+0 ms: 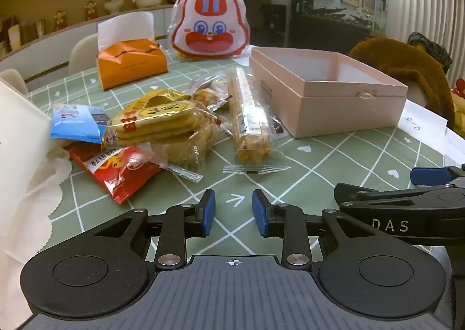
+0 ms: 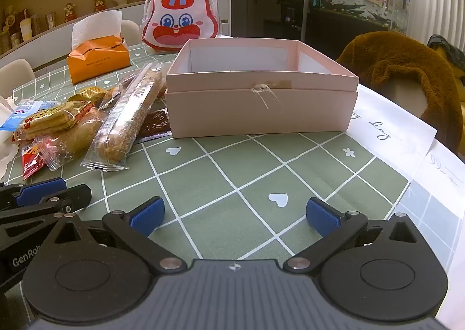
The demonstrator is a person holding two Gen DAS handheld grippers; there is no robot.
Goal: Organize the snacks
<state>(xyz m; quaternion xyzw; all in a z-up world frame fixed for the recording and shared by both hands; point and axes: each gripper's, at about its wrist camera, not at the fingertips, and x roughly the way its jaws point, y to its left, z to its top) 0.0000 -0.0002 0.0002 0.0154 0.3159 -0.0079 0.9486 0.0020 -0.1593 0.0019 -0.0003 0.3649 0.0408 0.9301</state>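
snack pile and pink box ahead of two empty grippers, both low over the bench.

the left gripper has its jaws a narrow gap apart, holding nothing; the snack pile lies beyond and to its left, the long cookie pack straight ahead, just beside the open pink box. the right gripper has jaws spread wide, facing the box. green checked cloth covers the bench; tissue box and bunny bag stand behind, with shelves further back.
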